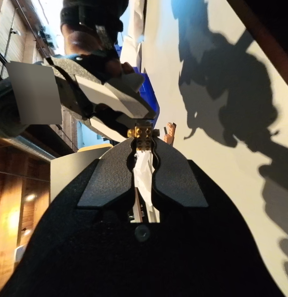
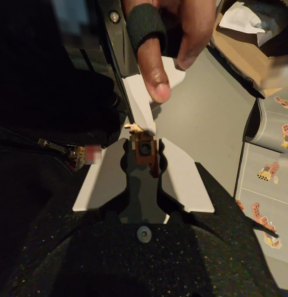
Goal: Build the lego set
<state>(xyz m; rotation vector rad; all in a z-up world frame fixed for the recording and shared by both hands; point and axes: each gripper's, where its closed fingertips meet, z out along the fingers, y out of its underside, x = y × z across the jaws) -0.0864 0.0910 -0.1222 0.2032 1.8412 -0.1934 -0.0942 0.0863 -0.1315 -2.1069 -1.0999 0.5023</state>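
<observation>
A small lego assembly is held in the air between both grippers. In the left wrist view it shows as gold studded bricks [image 1: 143, 135]. My left gripper [image 1: 143, 142] is shut on its lower end. The right gripper [image 1: 138, 126] comes in from the upper left and clamps its top. In the right wrist view it shows as a brown block with a dark round part [image 2: 145, 152], between the fingers of my right gripper [image 2: 144, 143]. A tan piece [image 2: 132, 127] sticks out at its far end. A left gripper finger [image 2: 140, 112] presses there.
Loose brown bricks [image 1: 169, 133] lie on the white table [image 1: 204, 176] just past the grippers. A blue bin [image 1: 149, 91] stands behind. An open instruction booklet [image 2: 268, 160] lies at the right, a cardboard box [image 2: 236, 48] beyond it. A person's thumb [image 2: 156, 83] rests on the left gripper. Less than 4 cm separates the two grippers' tips.
</observation>
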